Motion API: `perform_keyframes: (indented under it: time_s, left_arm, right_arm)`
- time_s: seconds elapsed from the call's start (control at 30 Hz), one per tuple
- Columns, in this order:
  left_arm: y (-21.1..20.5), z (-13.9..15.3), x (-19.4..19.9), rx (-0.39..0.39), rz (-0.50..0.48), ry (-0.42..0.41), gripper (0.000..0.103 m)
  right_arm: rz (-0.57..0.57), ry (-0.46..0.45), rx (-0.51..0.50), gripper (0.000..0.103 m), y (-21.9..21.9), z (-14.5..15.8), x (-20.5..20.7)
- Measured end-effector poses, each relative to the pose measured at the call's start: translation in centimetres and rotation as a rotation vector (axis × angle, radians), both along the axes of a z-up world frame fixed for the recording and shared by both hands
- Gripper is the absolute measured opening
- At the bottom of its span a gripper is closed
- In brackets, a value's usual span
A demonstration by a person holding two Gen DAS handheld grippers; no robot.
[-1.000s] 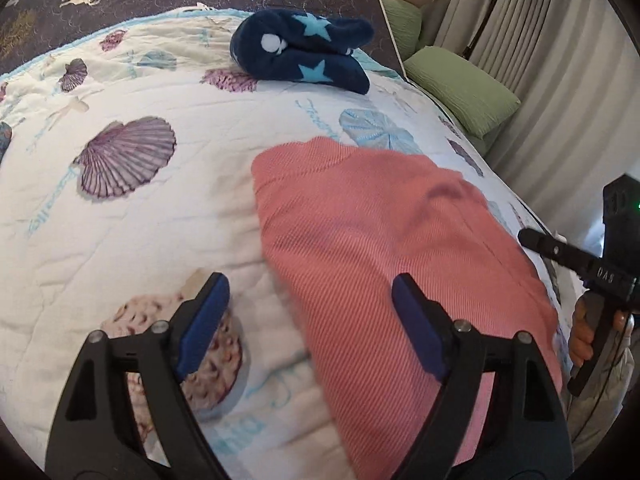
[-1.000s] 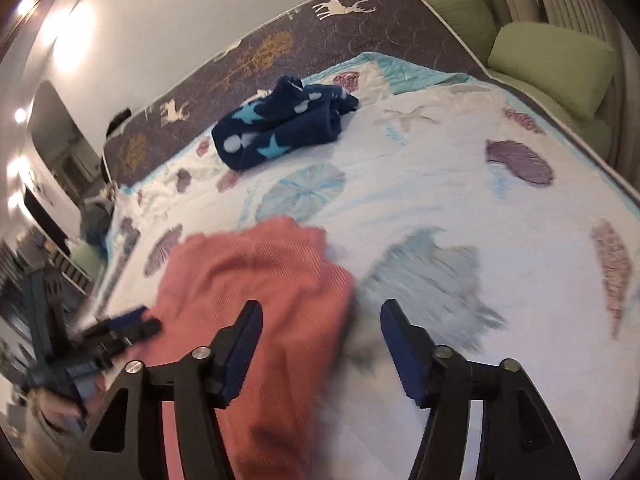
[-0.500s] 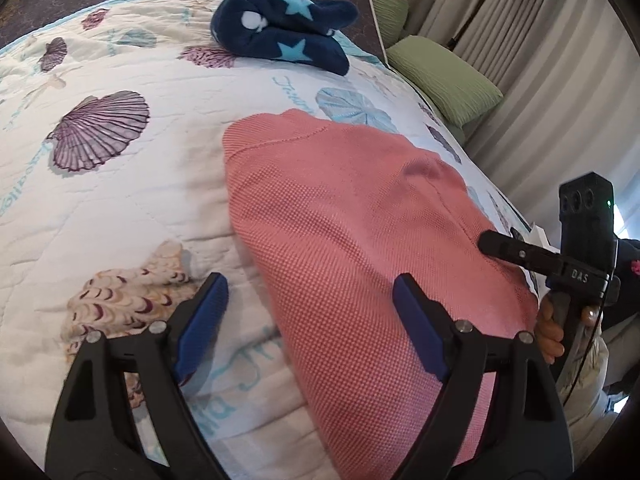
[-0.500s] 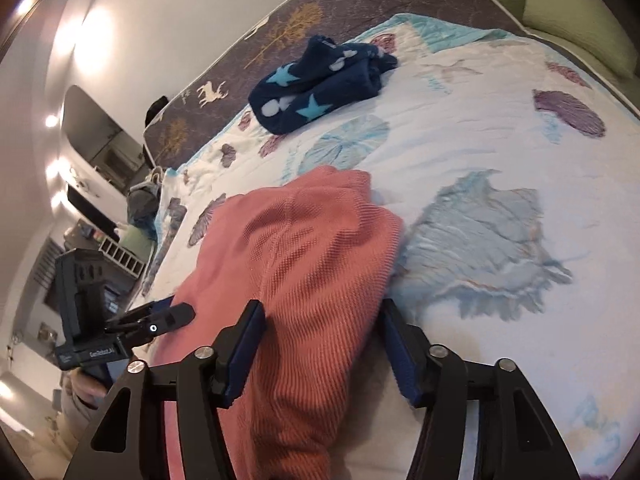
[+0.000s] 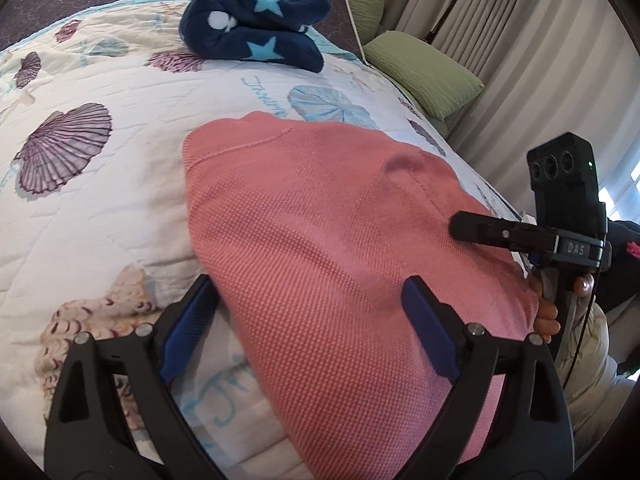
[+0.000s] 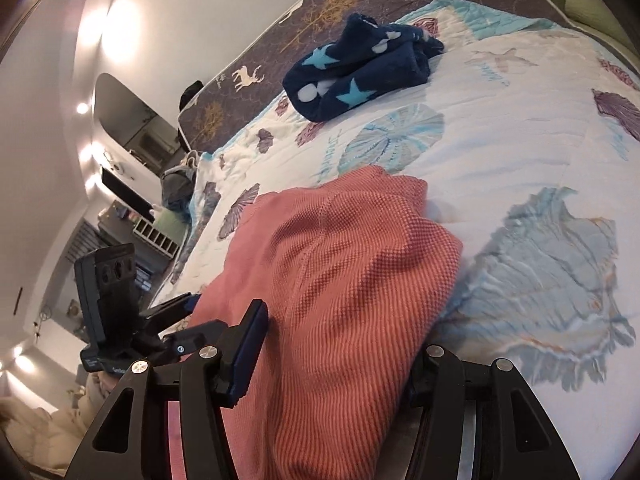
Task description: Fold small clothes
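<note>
While the navy star garment (image 5: 256, 26) sits folded, we straddle the half-folded pink knit (image 5: 340, 248): left gripper (image 5: 308, 332) jaws opening, right gripper (image 6: 336, 356) jaws spread around its edge, neither pinching.

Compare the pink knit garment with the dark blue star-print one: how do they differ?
The pink knit garment is plain and lies spread out near the camera; the blue star-print garment is fleecy, patterned with stars and dots, bundled into a compact roll farther up the quilt. The pink one looks larger. Both rest on the quilt.

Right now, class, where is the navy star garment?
In both views the navy star garment lies at the quilt's far end, beyond the pink garment.
</note>
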State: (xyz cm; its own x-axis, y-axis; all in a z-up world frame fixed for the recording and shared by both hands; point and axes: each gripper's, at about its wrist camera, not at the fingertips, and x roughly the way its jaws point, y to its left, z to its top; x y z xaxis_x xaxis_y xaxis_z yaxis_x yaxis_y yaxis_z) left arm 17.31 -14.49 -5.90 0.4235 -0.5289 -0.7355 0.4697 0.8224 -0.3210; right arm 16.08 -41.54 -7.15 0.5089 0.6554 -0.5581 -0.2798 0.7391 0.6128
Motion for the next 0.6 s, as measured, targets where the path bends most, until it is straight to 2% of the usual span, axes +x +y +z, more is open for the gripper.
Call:
perform_keyframes:
  time_s: [0.17, 0.3, 0.33, 0.4, 0.47, 0.53, 0.6]
  left_arm:
    - [-0.2, -0.1, 0.3, -0.021, -0.017, 0.003, 0.093]
    - [-0.5, -0.2, 0.5, -0.041, -0.027, 0.0, 0.091]
    - [-0.5, -0.1, 0.6, -0.04, -0.025, -0.003, 0.086]
    - [-0.6, 0.1, 0.5, -0.043, -0.024, -0.015, 0.07]
    - [-0.4, 0.5, 0.3, -0.048, -0.017, -0.033, 0.045]
    - [-0.1, 1.2, -0.2, -0.046, -0.007, -0.062, 0.032]
    - [-0.1, 2.1, -1.0, -0.03, 0.001, -0.098, 0.028]
  right_arm:
    - [0.003, 0.0, -0.005, 0.054, 0.3, -0.1, 0.4]
    - [-0.015, 0.01, 0.012, 0.044, -0.1, -0.4, 0.5]
    - [-0.017, 0.01, 0.01, 0.043, -0.1, -0.4, 0.6]
    - [-0.021, 0.005, 0.001, 0.036, 0.0, -0.3, 0.5]
    - [-0.032, -0.009, -0.012, 0.028, 0.2, 0.0, 0.1]
    - [-0.059, -0.038, -0.05, 0.025, 0.8, 0.8, -0.6]
    - [-0.085, -0.079, -0.073, 0.023, 1.2, 1.9, -1.5]
